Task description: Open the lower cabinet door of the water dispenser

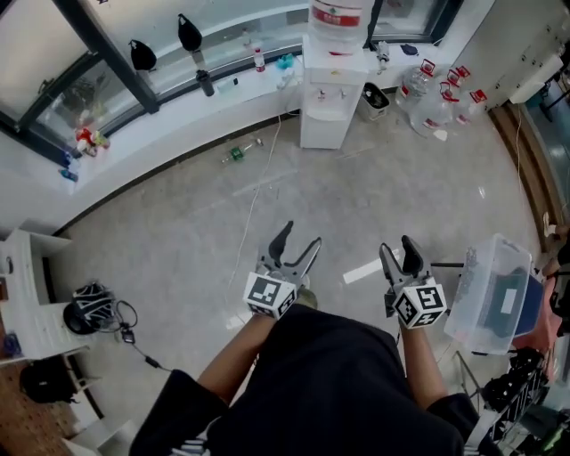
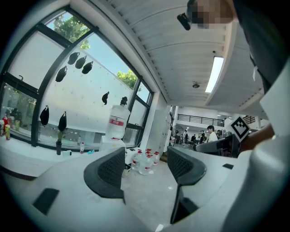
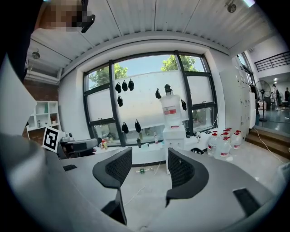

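The white water dispenser [image 1: 331, 98] stands against the far window ledge with a big bottle [image 1: 337, 18] on top; its lower cabinet door [image 1: 324, 126] is shut. It also shows in the right gripper view as the water dispenser [image 3: 173, 136] and, at the left jaw's edge, in the left gripper view as the water dispenser [image 2: 114, 136]. My left gripper [image 1: 299, 242] and right gripper [image 1: 397, 254] are held out over the floor, far short of it. Both are open with nothing between the jaws.
Several spare water bottles [image 1: 438, 100] and a bin [image 1: 375, 100] sit right of the dispenser. A green bottle [image 1: 237, 153] and a cable [image 1: 258, 191] lie on the floor. A clear plastic box [image 1: 495, 294] is at my right, a white shelf [image 1: 31, 294] and helmet [image 1: 87, 307] at my left.
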A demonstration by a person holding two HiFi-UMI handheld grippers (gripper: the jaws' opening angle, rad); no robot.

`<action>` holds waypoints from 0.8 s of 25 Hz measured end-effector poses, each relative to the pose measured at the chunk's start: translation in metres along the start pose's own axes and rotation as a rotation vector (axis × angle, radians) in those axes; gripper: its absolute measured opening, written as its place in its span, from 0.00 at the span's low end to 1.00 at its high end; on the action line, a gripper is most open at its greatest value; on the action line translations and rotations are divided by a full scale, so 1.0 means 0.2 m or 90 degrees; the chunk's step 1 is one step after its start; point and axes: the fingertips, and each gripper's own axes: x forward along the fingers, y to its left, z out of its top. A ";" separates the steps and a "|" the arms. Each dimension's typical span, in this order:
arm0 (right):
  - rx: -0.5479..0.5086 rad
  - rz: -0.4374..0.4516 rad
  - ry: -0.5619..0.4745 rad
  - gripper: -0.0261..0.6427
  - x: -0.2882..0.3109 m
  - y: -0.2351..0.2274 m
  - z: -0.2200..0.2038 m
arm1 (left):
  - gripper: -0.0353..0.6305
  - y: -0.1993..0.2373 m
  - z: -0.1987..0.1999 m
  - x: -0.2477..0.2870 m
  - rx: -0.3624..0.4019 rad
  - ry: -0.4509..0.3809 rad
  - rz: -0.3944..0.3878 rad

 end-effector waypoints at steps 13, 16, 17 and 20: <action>-0.009 -0.014 0.023 0.36 0.30 -0.01 0.08 | 0.46 0.23 0.04 0.18 -0.019 -0.005 -0.010; -0.004 -0.012 0.022 0.36 0.34 -0.03 0.08 | 0.46 0.25 0.03 0.19 -0.026 0.004 0.001; -0.002 -0.010 0.021 0.36 0.36 -0.05 0.08 | 0.46 0.26 0.03 0.19 -0.027 0.007 0.006; 0.009 -0.006 0.020 0.36 0.43 -0.11 0.08 | 0.46 0.30 0.04 0.24 -0.018 0.006 0.015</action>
